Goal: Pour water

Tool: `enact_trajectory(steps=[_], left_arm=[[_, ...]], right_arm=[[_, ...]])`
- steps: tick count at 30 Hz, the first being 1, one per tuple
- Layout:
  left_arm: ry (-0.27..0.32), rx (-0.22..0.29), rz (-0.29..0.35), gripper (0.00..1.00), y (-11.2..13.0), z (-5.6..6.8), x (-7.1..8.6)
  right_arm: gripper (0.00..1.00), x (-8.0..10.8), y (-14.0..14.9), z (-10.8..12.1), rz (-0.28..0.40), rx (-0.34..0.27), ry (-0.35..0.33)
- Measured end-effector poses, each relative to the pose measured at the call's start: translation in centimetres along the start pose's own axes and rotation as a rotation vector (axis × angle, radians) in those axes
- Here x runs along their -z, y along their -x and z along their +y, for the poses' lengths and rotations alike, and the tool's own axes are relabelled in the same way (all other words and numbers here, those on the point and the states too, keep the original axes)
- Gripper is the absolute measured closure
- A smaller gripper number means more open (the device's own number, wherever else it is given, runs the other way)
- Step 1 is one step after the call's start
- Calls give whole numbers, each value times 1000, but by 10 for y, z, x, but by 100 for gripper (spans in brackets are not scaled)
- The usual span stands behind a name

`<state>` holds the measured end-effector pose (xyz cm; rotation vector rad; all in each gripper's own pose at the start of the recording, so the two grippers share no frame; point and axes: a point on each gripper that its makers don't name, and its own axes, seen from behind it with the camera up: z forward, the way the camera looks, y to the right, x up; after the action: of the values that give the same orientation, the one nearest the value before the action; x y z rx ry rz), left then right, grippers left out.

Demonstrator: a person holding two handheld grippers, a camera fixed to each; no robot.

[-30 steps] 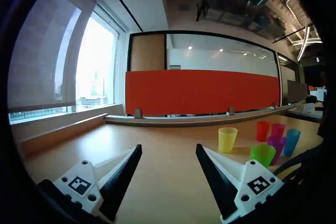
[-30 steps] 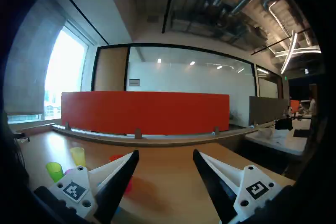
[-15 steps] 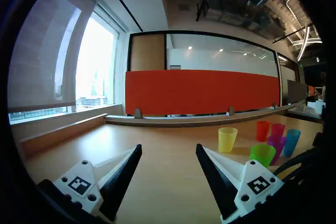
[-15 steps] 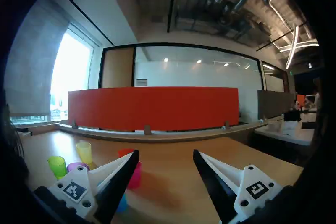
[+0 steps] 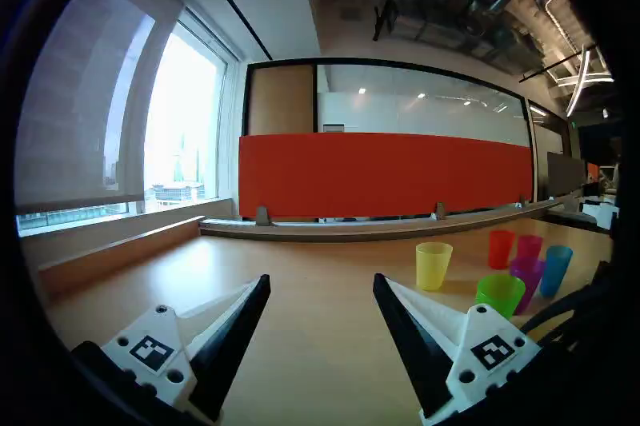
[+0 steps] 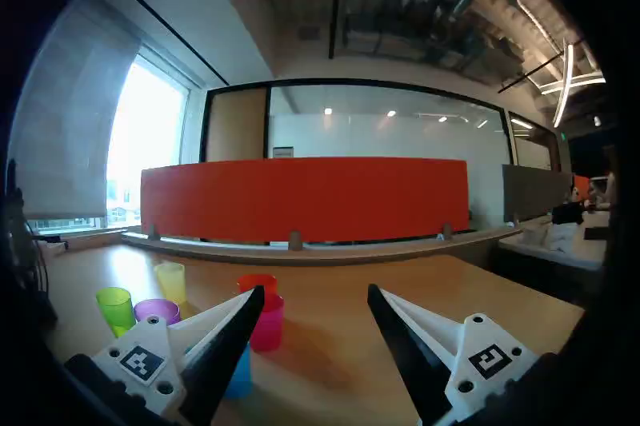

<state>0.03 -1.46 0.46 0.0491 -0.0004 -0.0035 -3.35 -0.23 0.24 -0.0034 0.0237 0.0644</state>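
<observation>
Left gripper [image 5: 321, 278]: fingers apart, nothing between them. Right gripper [image 6: 314, 290]: likewise apart and empty.

Cups [image 5: 500, 295] stand clustered at 3 o'clock in the left gripper view and at 8 o'clock in the right gripper view. The pink cup [image 6: 268, 322] is nearest my right fingers.

Judgement: thin plastic, light, somewhat slippery, likely to flex under a hard squeeze. Grip mid-wall, gently. I cannot tell whether any cup holds water.

Table [image 5: 320, 258]: smooth, pale wood. An orange screen [image 5: 384, 174] runs along its far edge at 12 o'clock, with a window [image 5: 180, 130] at 9.
</observation>
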Motion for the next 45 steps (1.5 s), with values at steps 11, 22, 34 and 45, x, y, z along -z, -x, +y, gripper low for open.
enact_trajectory(steps=[11,22,34,45], left_arm=[[0,0,0,5,0,0,0],[0,0,0,5,0,1,0],[0,0,0,5,0,0,0],[0,0,0,4,0,1,0]], right_arm=[[0,-3,11,4,-19,6,23],[0,-6,18,5,-42,20,34],[0,-4,18,9,-42,19,40],[0,-5,20,8,-43,18,35]])
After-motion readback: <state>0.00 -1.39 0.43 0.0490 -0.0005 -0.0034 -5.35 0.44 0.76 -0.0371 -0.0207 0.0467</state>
